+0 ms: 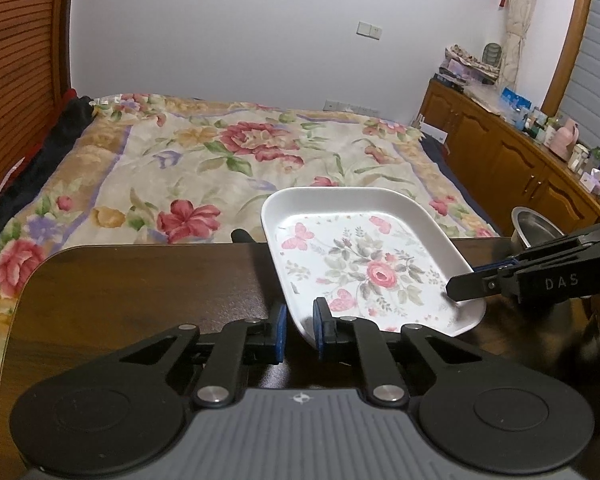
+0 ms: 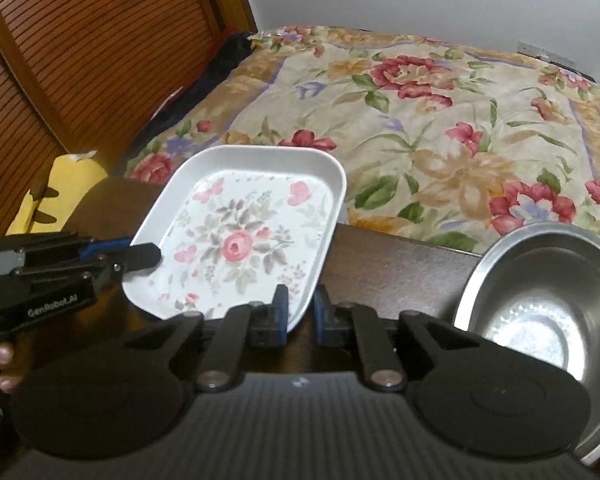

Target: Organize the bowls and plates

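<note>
Left wrist view: both grippers, left gripper [image 1: 300,330] and right gripper [image 2: 300,314], pinch the plate [image 1: 364,264] at opposite near corners, tilting it above the worktop [image 1: 140,280], probably toward the bowl [image 2: 540,308] at right.

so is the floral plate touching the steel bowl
Apart. The right wrist view shows bare dark table between the floral plate and the steel bowl.

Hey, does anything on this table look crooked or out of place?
Yes: the floral plate is tilted, its far edge raised and overhanging the table toward the bed. Both grippers straddle its rim. The steel bowl sits upright.
</note>
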Demonstrator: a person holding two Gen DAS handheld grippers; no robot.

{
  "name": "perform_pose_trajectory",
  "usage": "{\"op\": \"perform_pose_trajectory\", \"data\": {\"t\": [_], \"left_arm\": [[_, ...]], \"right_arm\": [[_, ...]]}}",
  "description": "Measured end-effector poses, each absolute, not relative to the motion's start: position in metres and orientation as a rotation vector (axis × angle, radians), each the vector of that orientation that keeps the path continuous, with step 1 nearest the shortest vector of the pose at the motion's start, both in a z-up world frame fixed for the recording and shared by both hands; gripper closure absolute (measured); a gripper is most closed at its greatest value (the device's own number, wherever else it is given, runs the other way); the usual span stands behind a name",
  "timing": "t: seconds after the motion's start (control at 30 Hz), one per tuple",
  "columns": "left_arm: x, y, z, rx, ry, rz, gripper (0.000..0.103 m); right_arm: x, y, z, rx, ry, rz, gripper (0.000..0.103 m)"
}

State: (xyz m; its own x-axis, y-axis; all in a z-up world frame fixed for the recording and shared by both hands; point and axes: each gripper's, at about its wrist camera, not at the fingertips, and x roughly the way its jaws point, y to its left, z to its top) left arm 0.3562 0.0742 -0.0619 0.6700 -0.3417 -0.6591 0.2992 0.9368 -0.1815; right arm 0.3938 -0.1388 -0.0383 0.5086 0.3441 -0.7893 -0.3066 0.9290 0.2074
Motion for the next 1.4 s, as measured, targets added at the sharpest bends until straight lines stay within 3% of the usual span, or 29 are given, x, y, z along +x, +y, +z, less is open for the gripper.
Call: {"op": "perform_pose_trajectory", "data": {"t": [0.3,1.4], "left_arm": [[0.346,0.079,-0.056,-0.072,0.769,-0.379,0.087],[0.204,0.068,0.042,-0.038,0.606,-0.418,0.087]], "right_arm": [[0.381,-0.146,-0.030,0.068,0.936,0.429,0.089],[0.255,-0.183,0.041,0.074,0.767,0.480,0.089]]}}
